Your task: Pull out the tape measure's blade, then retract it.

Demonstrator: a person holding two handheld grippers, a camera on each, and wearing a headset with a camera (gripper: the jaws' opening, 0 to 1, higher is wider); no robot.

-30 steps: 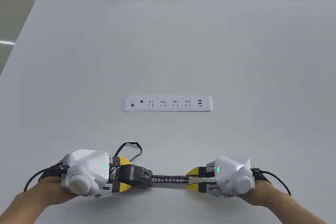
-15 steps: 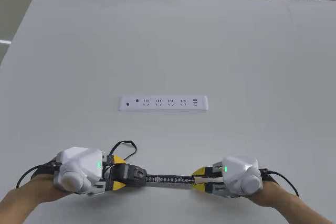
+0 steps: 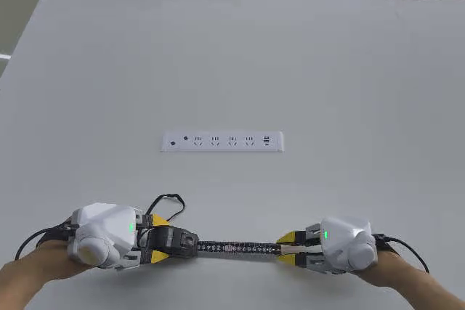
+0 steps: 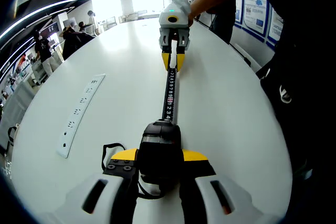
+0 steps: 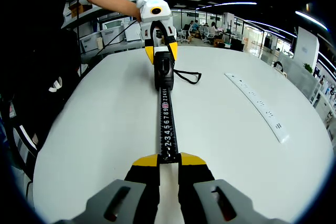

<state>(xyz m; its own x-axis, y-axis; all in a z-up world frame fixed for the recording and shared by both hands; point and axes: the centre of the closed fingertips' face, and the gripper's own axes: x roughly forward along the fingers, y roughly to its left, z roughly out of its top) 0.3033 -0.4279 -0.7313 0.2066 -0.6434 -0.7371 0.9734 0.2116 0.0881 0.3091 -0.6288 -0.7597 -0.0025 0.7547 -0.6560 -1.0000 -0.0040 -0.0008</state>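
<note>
— First entry: the left gripper (image 3: 161,241). Condition?
— Clenched. The tape measure case (image 4: 160,148), black, is being clamped between its yellow-tipped jaws. It is being held low over the counter (image 3: 305,70), at the near edge, toward the left.

— Second entry: the right gripper (image 3: 288,248)?
— Clenched as well. The free end of the blade (image 5: 167,124) is being pinched between its jaws, at the near edge, toward the right. The two grippers are being pointed at each other.

— The blade itself?
— It is being held drawn out, straight and taut, from the case's mouth to the right gripper. Dark face, white numerals, one red mark partway along. Whether it is being rested on the counter or held just above it cannot be told.

— Attachments?
— One black wrist strap (image 3: 168,202), which is being trailed from the case and is lying looped on the counter just beyond the left gripper.

— Other stock on the counter?
— One white power strip (image 3: 221,141), flat at mid-counter, roughly parallel to the blade and well apart from it.
</note>
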